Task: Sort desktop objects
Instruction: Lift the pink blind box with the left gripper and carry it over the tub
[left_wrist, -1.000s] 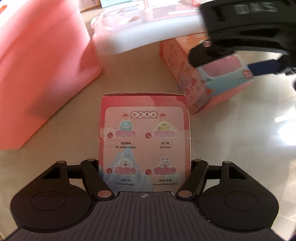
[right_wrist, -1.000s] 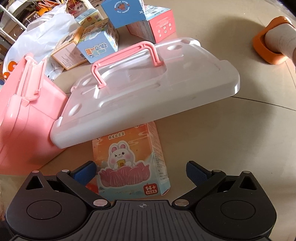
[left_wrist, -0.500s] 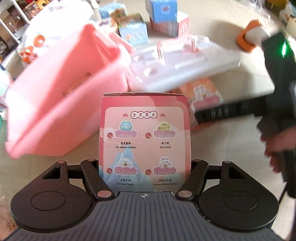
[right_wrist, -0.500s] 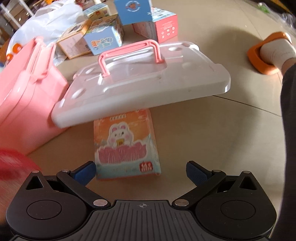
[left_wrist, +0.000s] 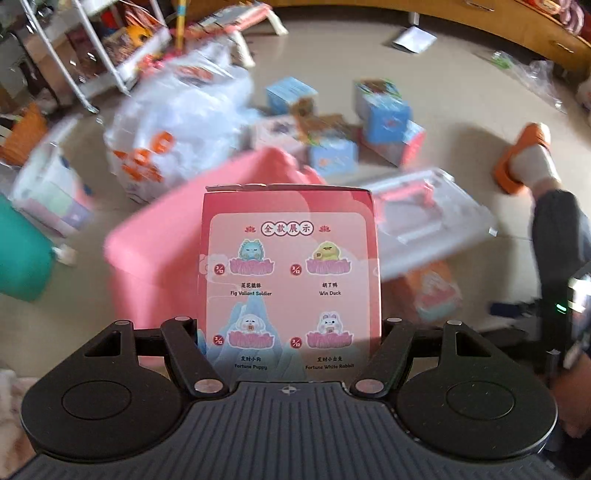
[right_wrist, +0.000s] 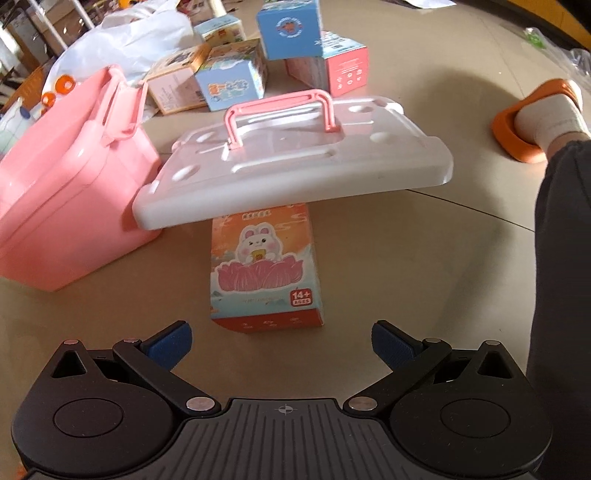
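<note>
Gripping a red-pink printed cardboard toy box (left_wrist: 291, 280), the left gripper (left_wrist: 291, 332) has its jaws pinching the box's two long sides down at the 6 o'clock end, so the carton sticks straight out toward 12 with the character chart facing the camera. It's up in the air, and past its far end at 12 sits the big pink plastic storage bin (left_wrist: 159, 243); the view is too blurry to say whether the box is over the opening yet.

On the other side, the right gripper (right_wrist: 282, 345) has its jaws spread wide with nothing between the blue pads. Just ahead at 12 lies an orange cardboard box with a white rabbit on it (right_wrist: 264, 266), flat on the beige floor (right_wrist: 406, 258). Its far end is tucked under the white plastic lid with a pink handle (right_wrist: 295, 162), which leans on the bin at about 10 o'clock. Further out at 12 is a jumble of blue and pink cube boxes (right_wrist: 288, 29).

Handling guess: these cartons look light and hollow, fairly stiff but easy to dent, with a glossy and maybe slick print. Squeezing across the long sides near the middle seems safest, since the flap ends would cave. That rabbit box probably needs sliding out toward 6 so it doesn't snag the lid.
</note>
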